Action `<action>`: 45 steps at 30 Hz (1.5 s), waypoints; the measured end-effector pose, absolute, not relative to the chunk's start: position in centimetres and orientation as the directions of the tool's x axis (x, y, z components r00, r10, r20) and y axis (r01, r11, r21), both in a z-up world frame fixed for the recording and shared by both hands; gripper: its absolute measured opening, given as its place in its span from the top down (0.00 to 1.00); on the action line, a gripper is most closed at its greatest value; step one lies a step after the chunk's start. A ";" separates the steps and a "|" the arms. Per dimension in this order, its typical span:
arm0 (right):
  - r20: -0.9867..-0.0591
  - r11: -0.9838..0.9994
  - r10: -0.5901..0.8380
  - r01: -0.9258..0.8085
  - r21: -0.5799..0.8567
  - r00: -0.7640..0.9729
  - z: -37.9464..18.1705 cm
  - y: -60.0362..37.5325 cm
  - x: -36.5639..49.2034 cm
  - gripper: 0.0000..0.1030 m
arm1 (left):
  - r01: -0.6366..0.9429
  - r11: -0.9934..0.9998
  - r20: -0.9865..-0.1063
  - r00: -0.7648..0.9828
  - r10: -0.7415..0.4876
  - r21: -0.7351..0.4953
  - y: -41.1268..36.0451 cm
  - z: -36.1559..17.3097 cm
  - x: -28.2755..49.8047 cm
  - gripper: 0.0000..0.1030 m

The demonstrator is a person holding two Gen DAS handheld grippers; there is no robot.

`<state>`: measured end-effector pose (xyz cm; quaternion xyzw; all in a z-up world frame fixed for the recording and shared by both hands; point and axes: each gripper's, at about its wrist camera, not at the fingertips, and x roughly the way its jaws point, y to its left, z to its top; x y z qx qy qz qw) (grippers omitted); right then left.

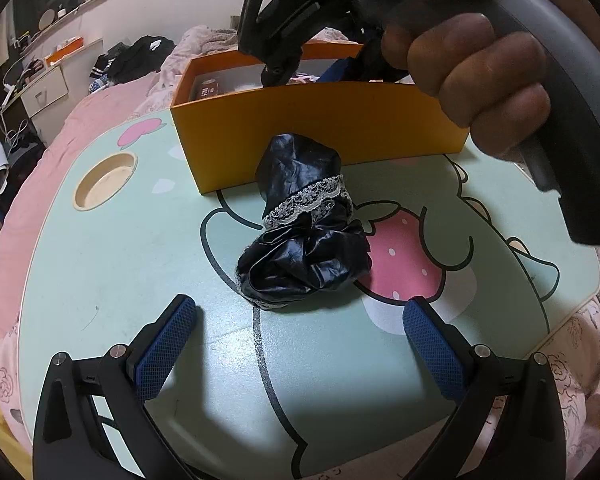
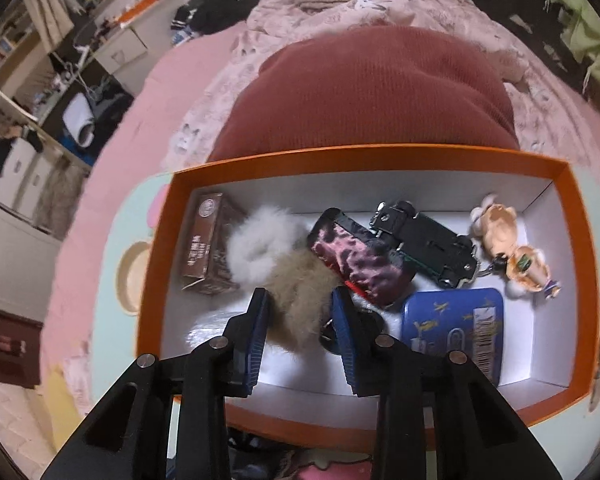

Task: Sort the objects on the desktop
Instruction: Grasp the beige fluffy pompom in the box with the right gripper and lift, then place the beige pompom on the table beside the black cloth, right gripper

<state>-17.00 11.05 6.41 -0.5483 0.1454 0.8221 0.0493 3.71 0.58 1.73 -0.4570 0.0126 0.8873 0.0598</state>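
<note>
Two claws are in view, and they stand differently. The left gripper [image 1: 300, 306] is spread wide, its blue textured pads [image 1: 164, 352] far apart and closed on nothing, hovering over a mint-green table [image 1: 120, 260] printed with a cartoon figure.

Just ahead of its fingertips, centred in the gap between them, lies a black cloth bundle [image 1: 304, 232]. It is shiny, almost leathery, and crumpled into a loose heap. A band of pale grey lace crosses its middle, and a little more lace shows at the near edge. Its far end touches or nearly touches the front wall of an orange box [image 1: 320, 128] standing further ahead of the left claw.

A hand [image 1: 472, 80] holds the right gripper [image 1: 276, 74] up and to the right of the left claw, its tip over the box's near rim. From its own camera the right gripper [image 2: 300, 296] has its fingers drawn close, with only a narrow gap left. A beige fur pom [image 2: 300, 280] shows in that gap, but whether the pads pinch it or it simply lies below them I cannot tell.

Beyond this claw's tips the box's white floor holds:
- a brown carton [image 2: 208, 244] to the left;
- a white fluffy ring [image 2: 256, 248];
- a pink-and-black spotted case [image 2: 360, 260];
- an upturned black toy car [image 2: 424, 244];
- a small doll charm [image 2: 508, 244] to the right;
- a blue tin [image 2: 452, 320] with gold aeroplanes just right of the fingers.
</note>
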 end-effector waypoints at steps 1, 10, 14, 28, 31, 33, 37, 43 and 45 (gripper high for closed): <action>-0.921 -0.960 -0.064 -0.227 0.161 -0.383 6.5 10.8 -17.5 0.62 | -0.118 -0.993 -0.813 -0.575 0.095 -0.033 0.6 1.7 3.7 0.00; -0.941 -0.986 -0.009 -0.156 0.065 -0.338 3.7 10.0 -17.8 0.76 | -0.120 -0.992 -0.811 -0.576 0.100 -0.037 0.5 1.8 3.8 0.00; -0.855 -0.962 -0.135 -0.138 0.233 -0.501 7.8 11.2 -15.7 0.76 | -0.120 -0.992 -0.811 -0.577 0.100 -0.036 0.6 1.9 3.9 0.00; -0.744 -0.980 -0.078 -0.087 0.180 -0.664 7.1 13.6 0.3 0.76 | -0.123 -0.992 -0.810 -0.577 0.102 -0.037 0.5 1.9 4.0 0.00; -0.762 -0.991 0.000 -0.103 0.087 -0.648 4.4 13.7 1.4 0.74 | -0.124 -0.992 -0.810 -0.577 0.103 -0.037 0.4 2.0 4.0 0.00; -0.749 -0.991 0.001 -0.102 0.090 -0.663 3.4 13.9 1.8 0.69 | -0.124 -0.992 -0.810 -0.577 0.103 -0.038 0.4 2.0 4.0 0.00; -0.706 -0.983 0.045 -0.157 0.094 -0.707 3.3 14.3 3.8 0.20 | -0.125 -0.991 -0.810 -0.577 0.104 -0.038 0.4 2.0 4.0 0.00; -0.739 -0.966 0.223 -0.248 -0.078 -0.635 1.8 14.5 4.7 0.02 | -0.125 -0.992 -0.811 -0.577 0.098 -0.031 0.4 2.0 4.0 0.00; -0.744 -0.969 0.211 -0.237 -0.072 -0.635 1.9 14.5 4.5 0.01 | -0.124 -0.992 -0.811 -0.576 0.099 -0.033 0.3 2.0 4.0 0.00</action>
